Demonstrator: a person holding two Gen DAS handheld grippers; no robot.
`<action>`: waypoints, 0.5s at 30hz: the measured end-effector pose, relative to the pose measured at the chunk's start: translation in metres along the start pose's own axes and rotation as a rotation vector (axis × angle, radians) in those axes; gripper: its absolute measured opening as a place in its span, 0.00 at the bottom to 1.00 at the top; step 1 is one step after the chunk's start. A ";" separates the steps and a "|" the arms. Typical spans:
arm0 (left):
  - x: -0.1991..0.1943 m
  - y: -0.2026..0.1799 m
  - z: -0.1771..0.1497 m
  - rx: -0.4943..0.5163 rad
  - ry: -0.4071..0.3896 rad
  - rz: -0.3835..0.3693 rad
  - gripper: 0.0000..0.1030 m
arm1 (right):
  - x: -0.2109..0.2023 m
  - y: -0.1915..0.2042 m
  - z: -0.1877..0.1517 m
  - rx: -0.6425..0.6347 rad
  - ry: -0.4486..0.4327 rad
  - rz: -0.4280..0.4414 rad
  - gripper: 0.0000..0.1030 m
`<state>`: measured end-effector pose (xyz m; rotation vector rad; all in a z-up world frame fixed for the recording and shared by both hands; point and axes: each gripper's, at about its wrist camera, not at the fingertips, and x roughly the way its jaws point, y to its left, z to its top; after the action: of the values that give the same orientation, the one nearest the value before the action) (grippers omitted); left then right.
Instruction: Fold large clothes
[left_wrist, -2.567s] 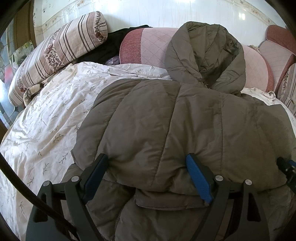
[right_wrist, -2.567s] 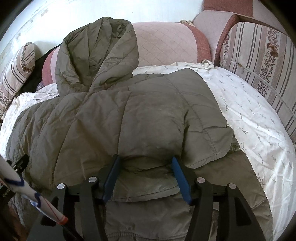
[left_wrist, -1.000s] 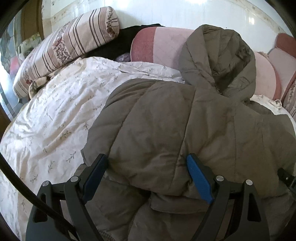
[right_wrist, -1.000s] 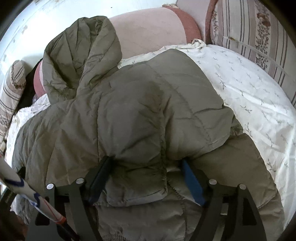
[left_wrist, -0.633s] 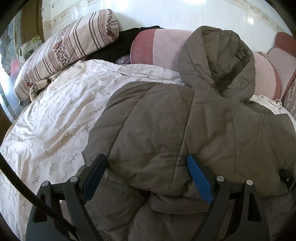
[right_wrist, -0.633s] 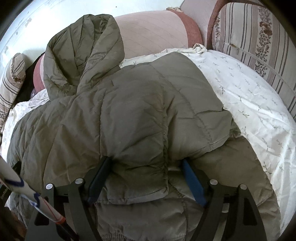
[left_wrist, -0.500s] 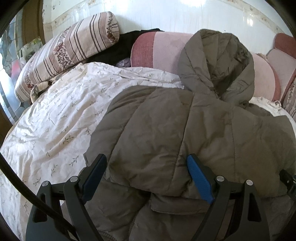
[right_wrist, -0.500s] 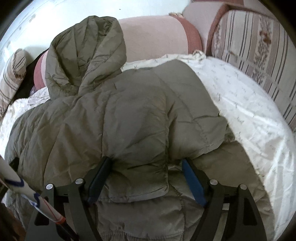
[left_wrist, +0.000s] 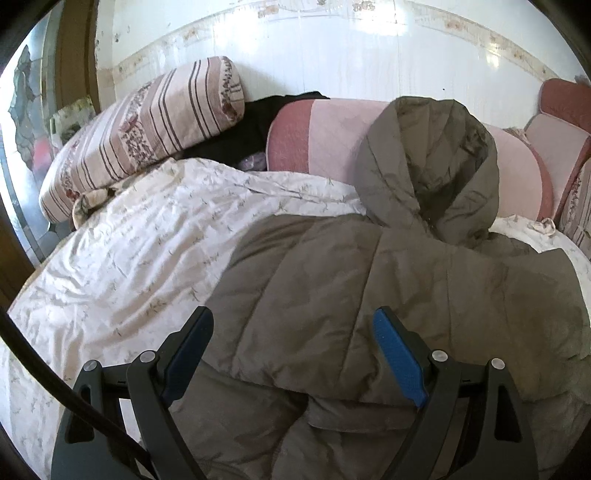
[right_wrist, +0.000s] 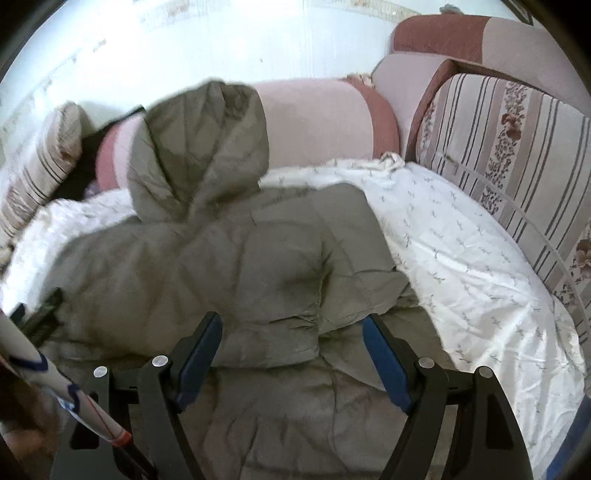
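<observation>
- Left claw (left_wrist: 293, 354) and right claw (right_wrist: 291, 352): both wide, empty, above the coat's (left_wrist: 369, 295) folded edge; likely released so the fold rests.
- Coat lies on the bedsheet (left_wrist: 147, 240), hood (left_wrist: 428, 158) propped against a pink bolster (left_wrist: 332, 136).
- Striped cushion (right_wrist: 509, 147) at right; nothing blocks.

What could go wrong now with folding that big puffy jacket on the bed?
The puffy jacket is thick, so its folded-over sleeves may spring back open, since both tools, left and right, stand open and hold nothing. The hood leans up against the pink bolster, and could flop sideways and spoil a neat fold. The sheet is already wrinkled and might bunch if the jacket gets dragged.
</observation>
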<state>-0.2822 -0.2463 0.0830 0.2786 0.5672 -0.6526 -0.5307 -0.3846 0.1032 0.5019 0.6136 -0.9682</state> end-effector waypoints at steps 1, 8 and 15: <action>0.000 0.001 0.001 -0.003 -0.001 0.001 0.85 | -0.008 0.000 0.003 0.002 -0.005 0.019 0.81; 0.013 0.007 0.003 -0.032 0.050 -0.015 0.85 | -0.071 0.013 0.085 0.015 -0.014 0.211 0.81; 0.037 0.002 -0.005 -0.008 0.135 -0.009 0.85 | -0.069 0.052 0.200 -0.080 -0.072 0.208 0.81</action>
<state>-0.2591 -0.2604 0.0580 0.3149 0.7007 -0.6431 -0.4638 -0.4461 0.3012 0.4481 0.5225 -0.7586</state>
